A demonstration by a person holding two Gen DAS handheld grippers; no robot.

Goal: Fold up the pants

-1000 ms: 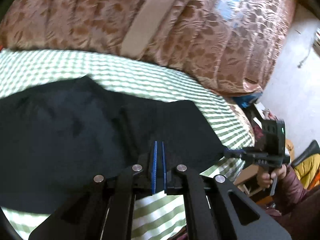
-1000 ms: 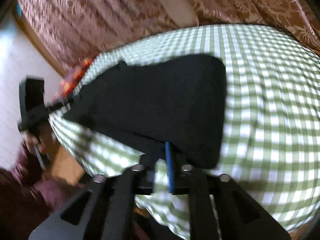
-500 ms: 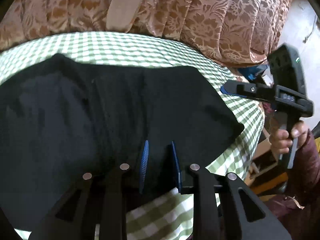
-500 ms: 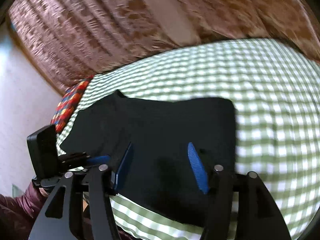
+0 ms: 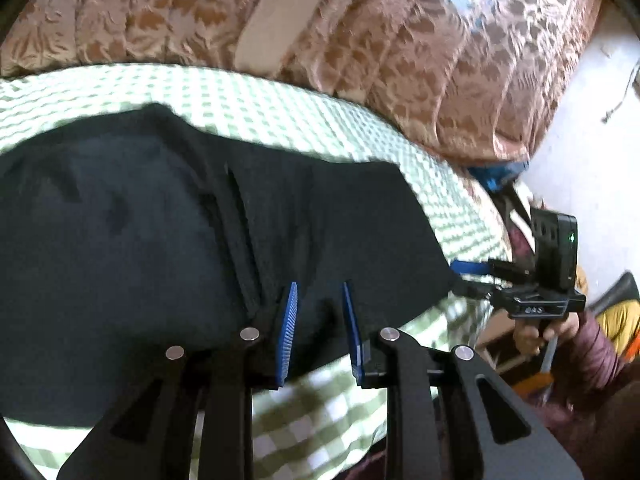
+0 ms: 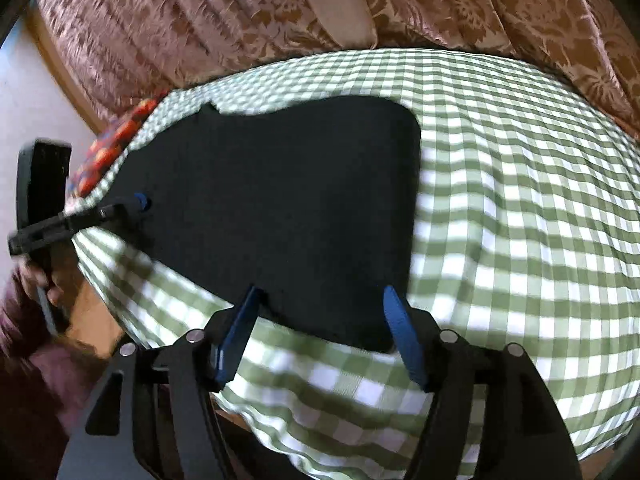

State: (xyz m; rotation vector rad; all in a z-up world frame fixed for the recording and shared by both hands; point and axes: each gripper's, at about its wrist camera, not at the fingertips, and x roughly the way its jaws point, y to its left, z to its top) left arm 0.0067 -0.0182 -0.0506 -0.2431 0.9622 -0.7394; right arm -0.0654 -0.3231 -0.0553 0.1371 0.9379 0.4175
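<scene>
Black pants (image 5: 168, 240) lie folded and flat on a green checked cloth (image 5: 280, 112). My left gripper (image 5: 320, 292) hovers at their near edge, open by a narrow gap. Dark fabric shows between the blue pads (image 5: 289, 332), which do not press on it. In the right wrist view the pants (image 6: 288, 192) spread ahead of my right gripper (image 6: 320, 292). Its jaws are opening wide, with the pants' near edge between them and unpinched. The other gripper shows in each view: the right gripper (image 5: 464, 278) at the pants' right corner, the left gripper (image 6: 138, 202) at their left corner.
A brown patterned curtain (image 6: 200, 12) with a pale band (image 5: 276, 16) hangs behind the cloth (image 6: 520, 200). A red patterned fabric (image 6: 108, 156) lies at the far left edge. A person's hand (image 5: 532, 332) in a maroon sleeve holds the right gripper beside wooden furniture and a white wall.
Both grippers were shut on the pants' near edge and have let go. The left now stands slightly apart; the right has spread wide. The pants have settled flat on the cloth.
</scene>
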